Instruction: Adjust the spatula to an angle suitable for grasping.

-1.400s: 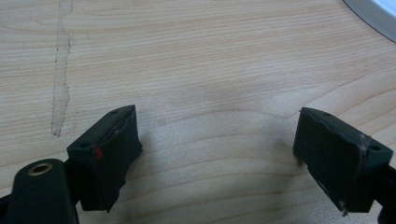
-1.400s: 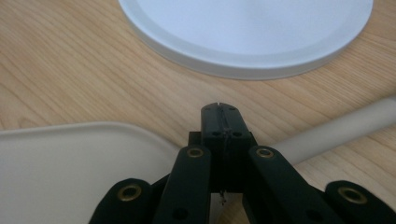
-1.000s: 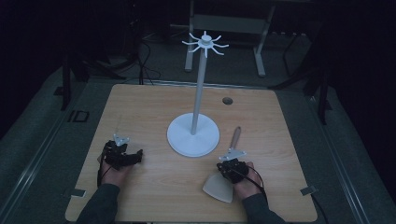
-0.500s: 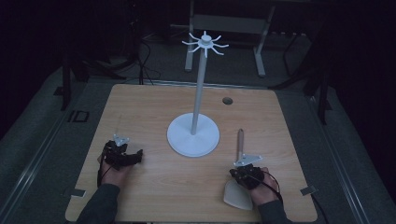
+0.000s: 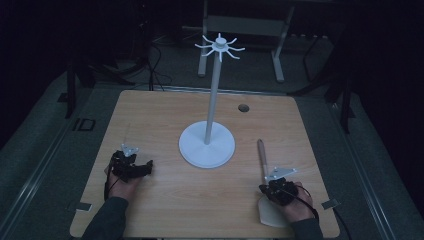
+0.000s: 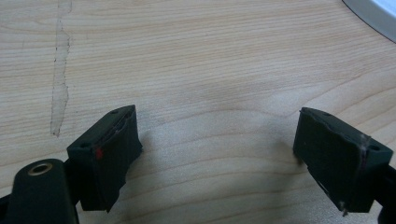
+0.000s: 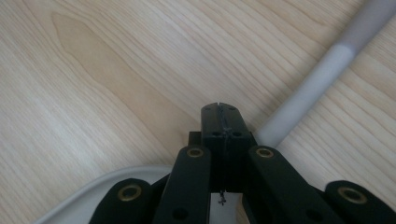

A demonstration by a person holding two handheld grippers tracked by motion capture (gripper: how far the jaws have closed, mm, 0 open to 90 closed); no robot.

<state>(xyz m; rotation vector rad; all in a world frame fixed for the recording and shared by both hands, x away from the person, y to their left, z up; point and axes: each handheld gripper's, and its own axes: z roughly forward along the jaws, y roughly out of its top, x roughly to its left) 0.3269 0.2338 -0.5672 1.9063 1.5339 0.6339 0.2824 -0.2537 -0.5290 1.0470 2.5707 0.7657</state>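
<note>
Dragging spatula (image 5: 263,165) rightward from stand (image 5: 207,145), right gripper (image 7: 219,112) pinching it; left gripper (image 6: 215,140) idle, jaws spread.

Both hand-held grippers, left (image 5: 131,167) and right (image 5: 279,189), are showing black jaws, brass screws, grey plates, trailing cables; the person is wearing dark sleeves (image 5: 105,220).

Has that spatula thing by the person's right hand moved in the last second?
Yes. The spatula has slid with the right gripper toward the table's right edge, away from the white stand's base, which kept its place.
</note>
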